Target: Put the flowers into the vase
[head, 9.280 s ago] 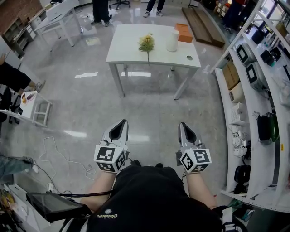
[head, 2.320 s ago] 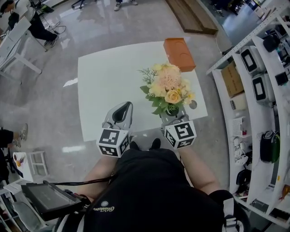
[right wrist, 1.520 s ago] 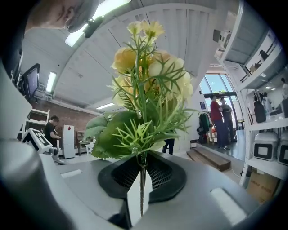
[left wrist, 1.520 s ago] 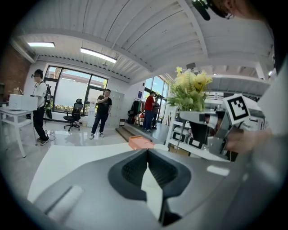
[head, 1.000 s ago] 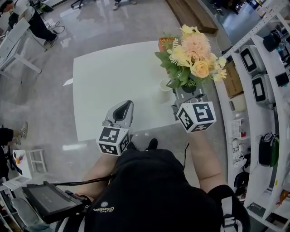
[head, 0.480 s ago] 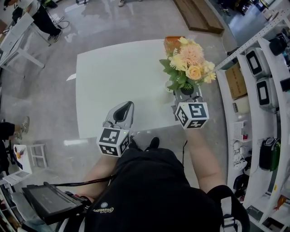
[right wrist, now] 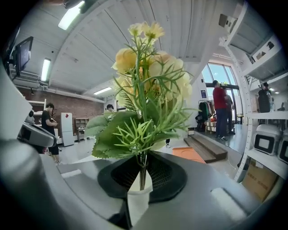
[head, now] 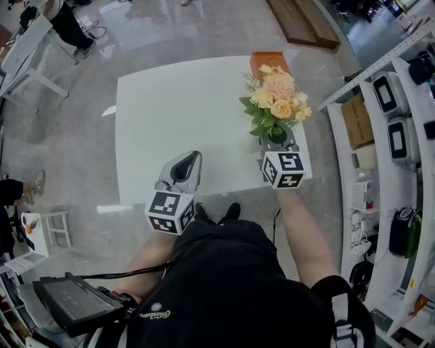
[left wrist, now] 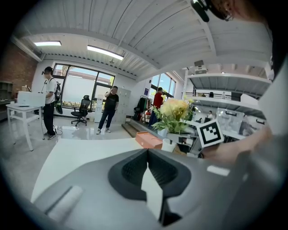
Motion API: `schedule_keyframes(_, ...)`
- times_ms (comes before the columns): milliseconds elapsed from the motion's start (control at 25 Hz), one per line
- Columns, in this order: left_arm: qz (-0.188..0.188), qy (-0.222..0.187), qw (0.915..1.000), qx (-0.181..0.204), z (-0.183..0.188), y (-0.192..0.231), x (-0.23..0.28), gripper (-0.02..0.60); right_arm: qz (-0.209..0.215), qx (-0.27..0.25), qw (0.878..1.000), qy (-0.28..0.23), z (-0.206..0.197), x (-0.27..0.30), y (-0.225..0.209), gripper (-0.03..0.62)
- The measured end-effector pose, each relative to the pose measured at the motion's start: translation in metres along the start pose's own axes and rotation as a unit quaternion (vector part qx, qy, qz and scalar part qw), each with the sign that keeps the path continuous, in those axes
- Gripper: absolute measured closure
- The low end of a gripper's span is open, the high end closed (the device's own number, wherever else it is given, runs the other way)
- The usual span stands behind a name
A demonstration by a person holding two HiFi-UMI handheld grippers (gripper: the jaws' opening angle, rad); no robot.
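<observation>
A bunch of yellow and peach flowers (head: 275, 105) with green leaves stands upright in my right gripper (head: 277, 141), which is shut on the stems (right wrist: 142, 167). It hangs over the right part of the white table (head: 170, 115). In the head view the flowers hide the vase. In the left gripper view the small white vase (left wrist: 169, 144) stands just under the flowers (left wrist: 173, 112); I cannot tell whether the stems reach into it. My left gripper (head: 192, 156) is shut and holds nothing, over the table's near edge.
An orange box (head: 262, 60) lies at the table's far edge behind the flowers. Shelves with devices (head: 397, 129) run along the right. A wooden platform (head: 302, 20) and another white table (head: 27, 47) stand farther off. People stand in the background (left wrist: 108, 110).
My right gripper has come down with the flowers, which now sit lower over the table's right part. The left gripper has stayed where it was.
</observation>
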State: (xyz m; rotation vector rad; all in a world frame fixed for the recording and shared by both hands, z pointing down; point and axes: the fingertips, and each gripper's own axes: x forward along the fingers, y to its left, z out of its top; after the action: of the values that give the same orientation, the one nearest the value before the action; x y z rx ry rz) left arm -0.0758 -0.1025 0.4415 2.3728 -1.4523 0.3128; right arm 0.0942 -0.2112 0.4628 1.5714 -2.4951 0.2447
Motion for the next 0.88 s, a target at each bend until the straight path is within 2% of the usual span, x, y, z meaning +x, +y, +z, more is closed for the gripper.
schedule_keyframes(280,-0.003,0.004,1.0000,-0.001,-0.0018,-0.0032,0.0017,0.574,-0.001,-0.008,1.000,0.025,-0.0125,0.0013,-0.0036,0.546)
schedule_keyframes(440,-0.007,0.004,1.0000,-0.001,-0.0009,-0.0053,0.0039,0.574,-0.001,-0.031,0.999,0.034,-0.0114,0.0031,-0.0037,0.546)
schedule_keyframes(880,-0.008,0.005,1.0000,-0.001,-0.0032,-0.0060,0.0021,0.574,-0.008,-0.082,0.996,0.033,-0.0118,-0.0001,0.0006,0.540)
